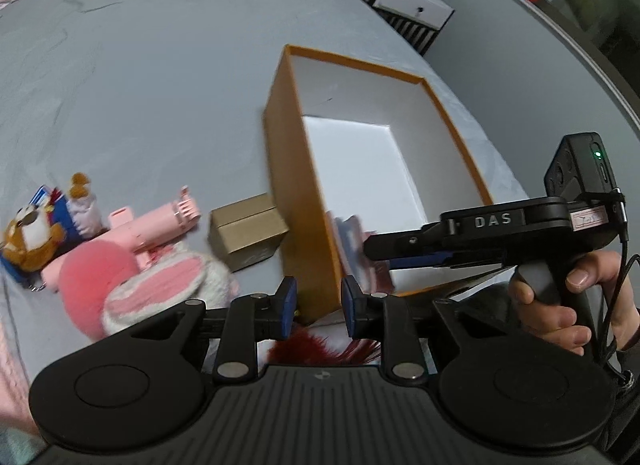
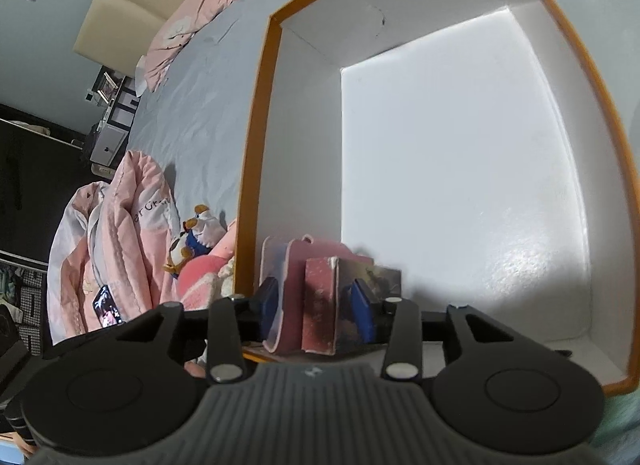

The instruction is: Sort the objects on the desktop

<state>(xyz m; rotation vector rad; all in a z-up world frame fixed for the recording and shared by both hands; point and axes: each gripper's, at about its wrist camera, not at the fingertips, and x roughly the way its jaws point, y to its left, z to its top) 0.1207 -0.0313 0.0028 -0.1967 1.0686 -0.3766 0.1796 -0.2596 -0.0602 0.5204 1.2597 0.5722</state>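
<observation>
Straddling pink book [image 2: 320, 305] inside orange box [image 2: 256, 169], right tool [image 2: 318, 311] released.

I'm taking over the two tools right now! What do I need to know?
Left tool: open, empty, near the orange box corner.
Right tool: inside the orange box, with a pink pouch and a small red box between its pads; I can't tell whether it grips them.
Done: those two are going in; the orange box is otherwise empty.
Left: small brown box, pink toy and plush toys lie on the bed beside the orange box.
</observation>
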